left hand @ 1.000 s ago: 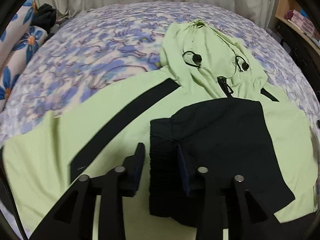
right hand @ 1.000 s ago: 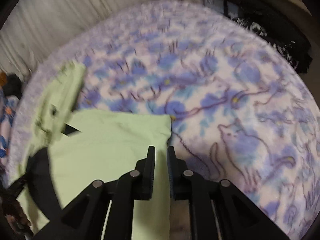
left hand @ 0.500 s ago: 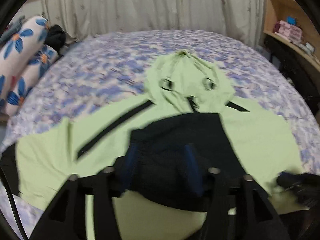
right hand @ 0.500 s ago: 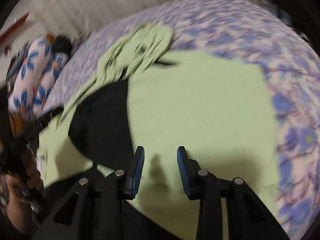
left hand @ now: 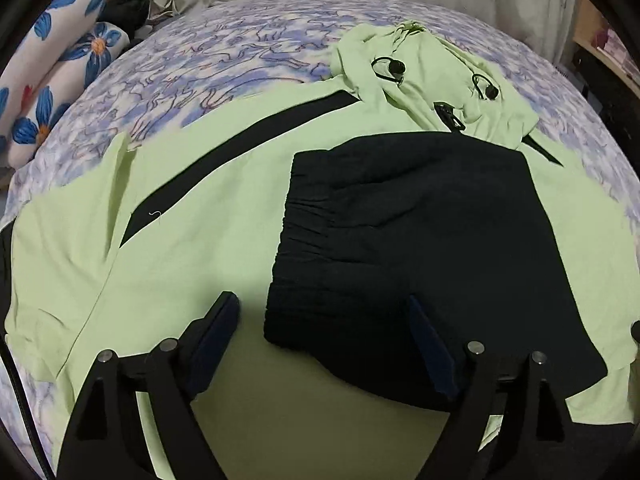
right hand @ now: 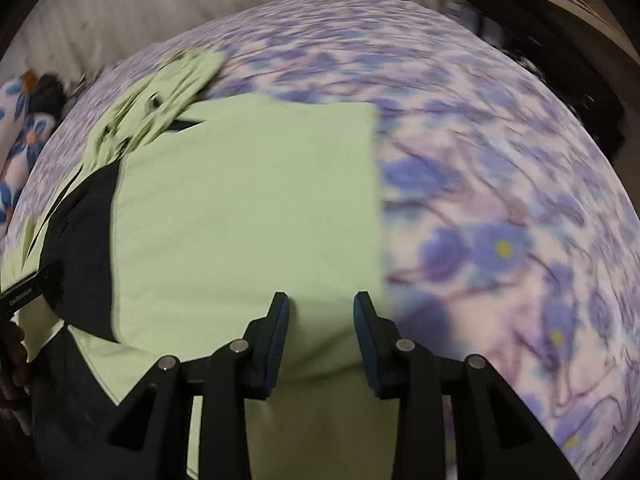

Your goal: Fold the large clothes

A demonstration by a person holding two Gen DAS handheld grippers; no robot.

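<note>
Your left tool [left hand: 324,336] is opening, empty, over the black cuff [left hand: 304,272]. Your right tool [right hand: 320,332] hangs part open, empty, above the hoodie [right hand: 248,208]; pinch its near hem evenly

My left tongs [left hand: 324,332] were nearly closed around the gathered edge of the black cloth [left hand: 420,240] a second ago; now their jaws are opening wide, and that edge lies between them at the lower middle of the frame without either pad pressing it. My right tongs [right hand: 320,328] were almost shut at the corner of the green jacket [right hand: 248,208], over the flowered bedspread [right hand: 500,200]. They have since parted and come in over the jacket's lower edge, so green fabric now fills the left and centre of that view.
</note>
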